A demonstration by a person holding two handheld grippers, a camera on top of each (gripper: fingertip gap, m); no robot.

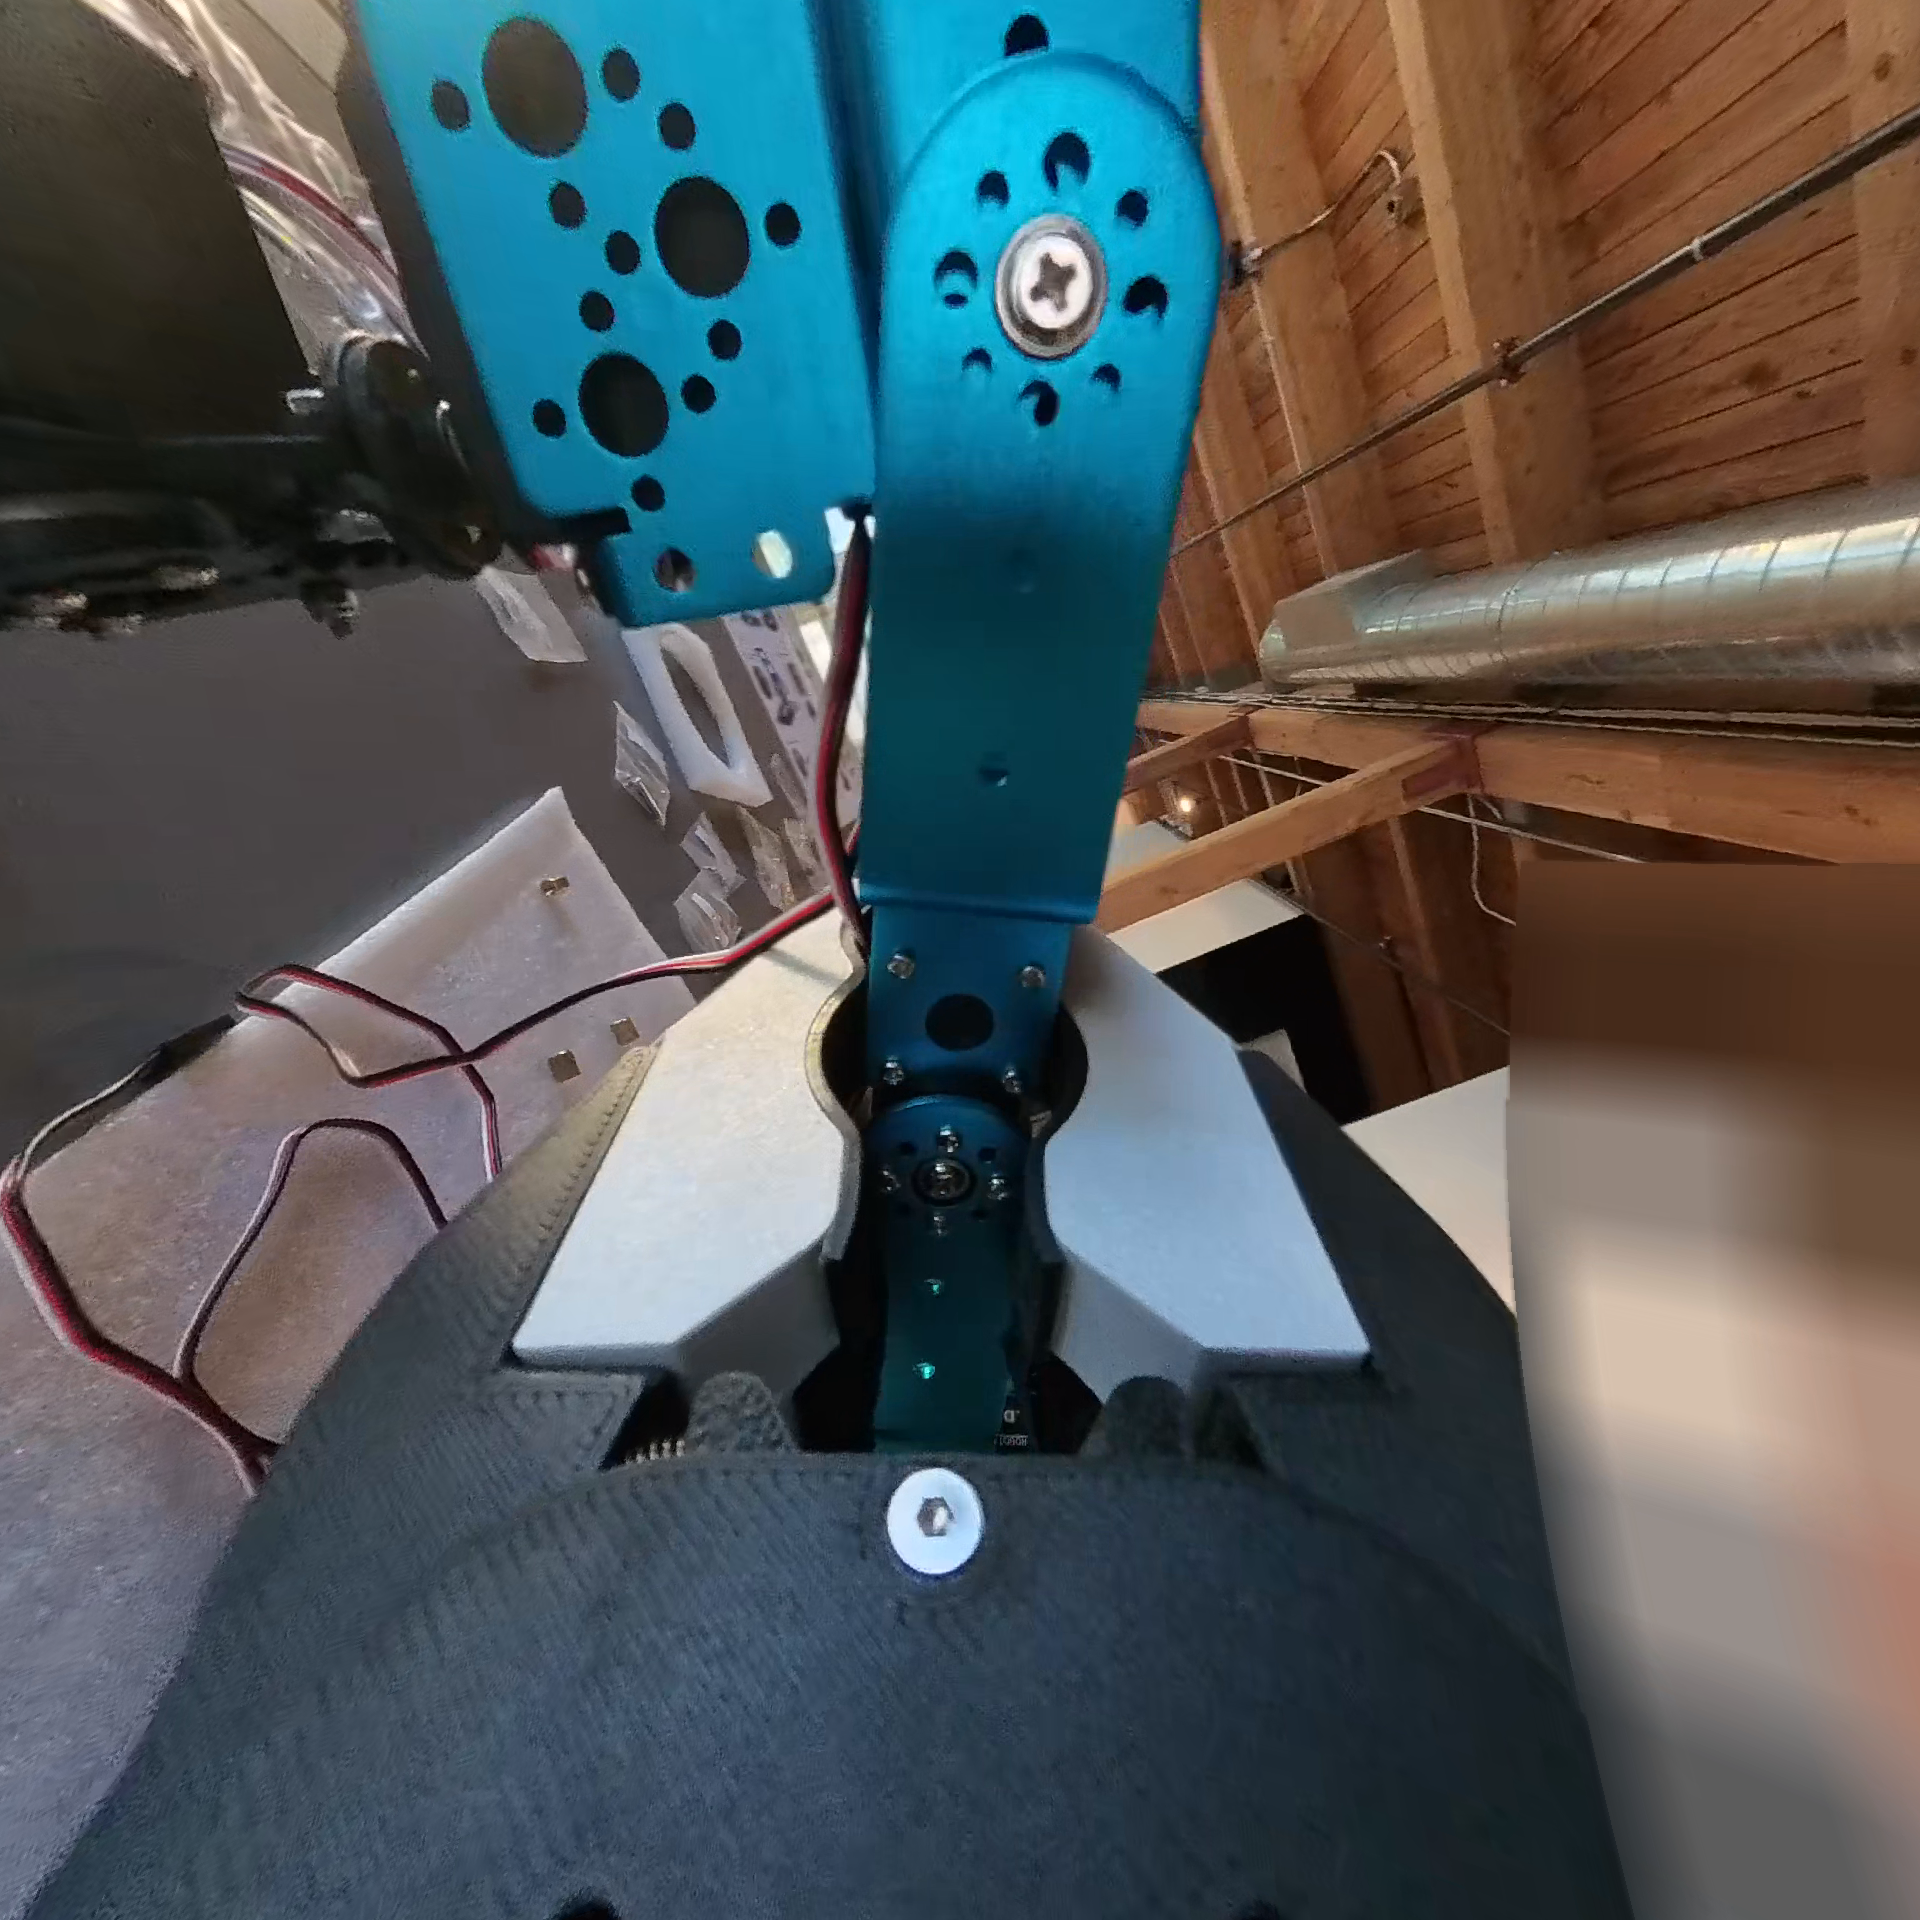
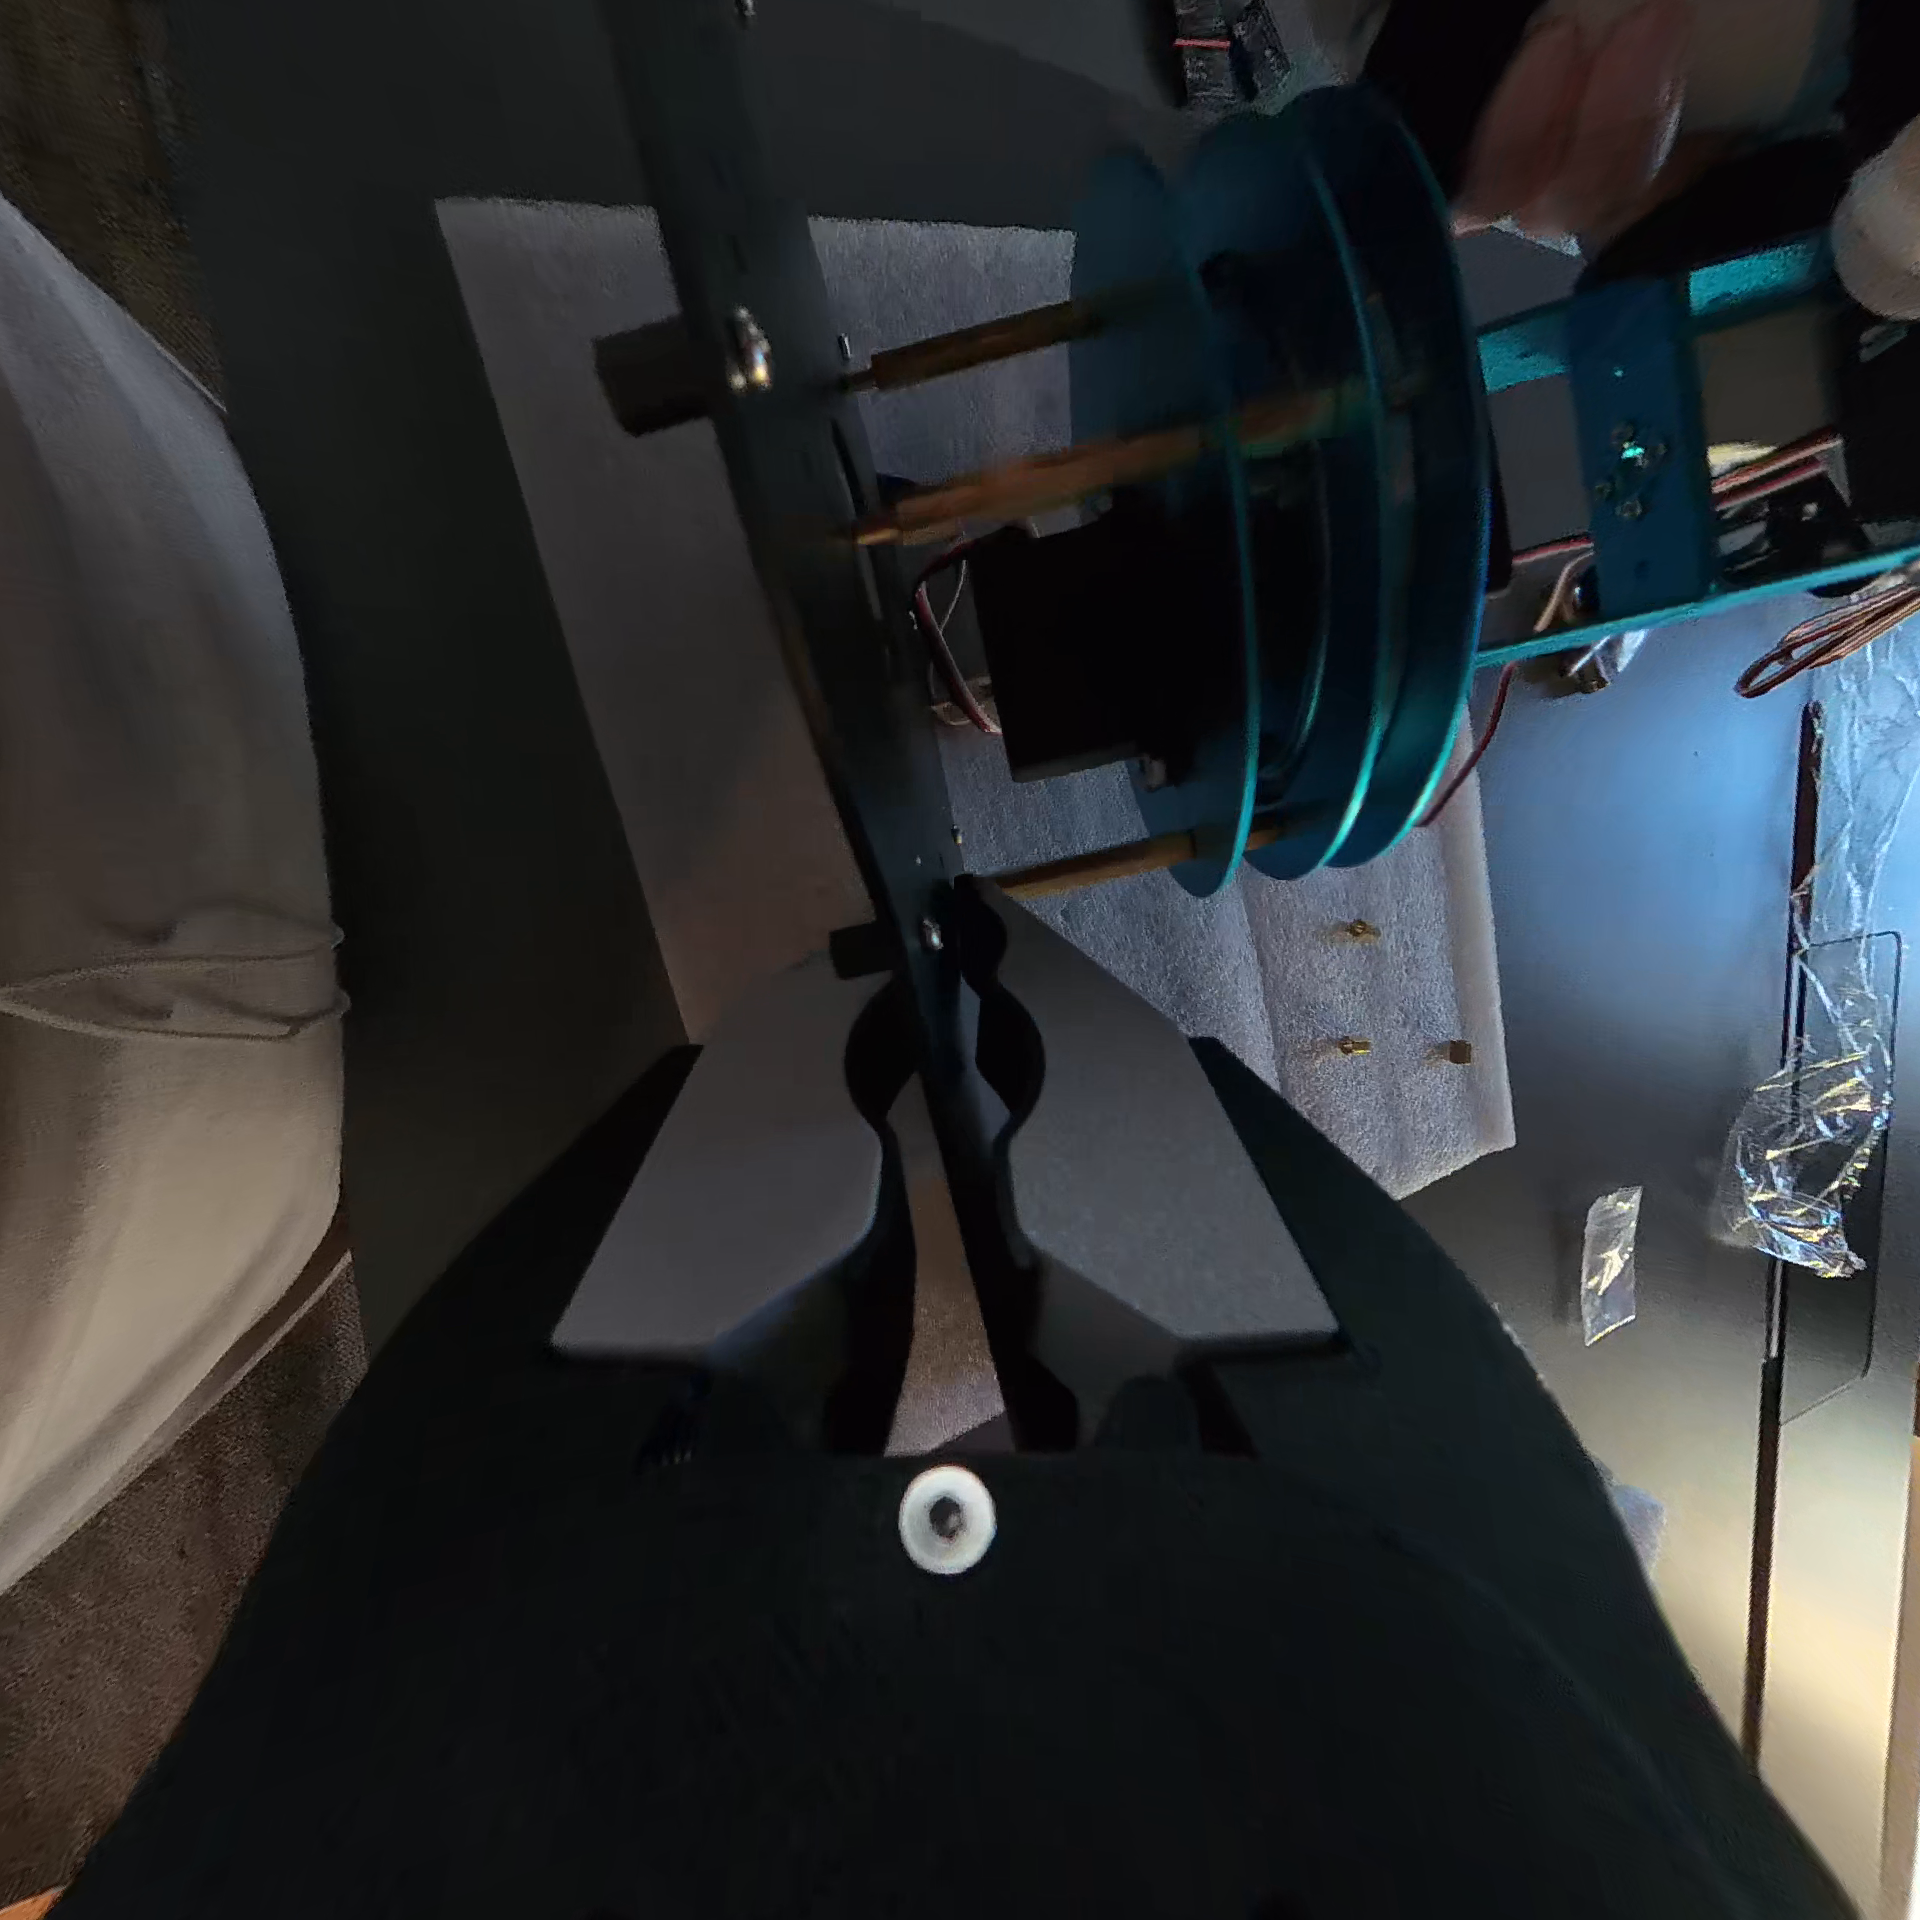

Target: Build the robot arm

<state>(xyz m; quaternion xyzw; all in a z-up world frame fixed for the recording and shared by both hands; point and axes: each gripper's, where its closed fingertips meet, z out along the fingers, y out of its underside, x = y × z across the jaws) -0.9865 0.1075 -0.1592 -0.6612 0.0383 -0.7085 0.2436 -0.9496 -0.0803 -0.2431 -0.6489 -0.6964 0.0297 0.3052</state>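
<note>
In the left wrist view my left gripper [image 1: 951,1132] is shut on the lower link of a blue metal robot arm [image 1: 1029,582], its grey fingers [image 1: 675,1195] pressing both sides of a joint. Red, black and white servo wires [image 1: 343,1049] trail from the arm to the left. In the right wrist view my right gripper [image 2: 940,1049] is shut on the edge of the arm's dark base plate [image 2: 790,499]. Brass standoffs [image 2: 1049,478] join that plate to blue round discs [image 2: 1351,499], with a black servo [image 2: 1101,644] between them. A hand [image 2: 1579,114] is near the discs at the top right.
White foam sheet [image 2: 1371,997] with small brass parts [image 2: 1351,1044] lies on the dark table [image 2: 1621,852]. Clear plastic bags [image 2: 1808,1143] lie to the right. Wooden ceiling beams [image 1: 1558,312] and a silver duct [image 1: 1610,613] show in the left wrist view. Pale cloth [image 2: 125,779] is at left. The grippers' ends are close to 20 cm from one another.
</note>
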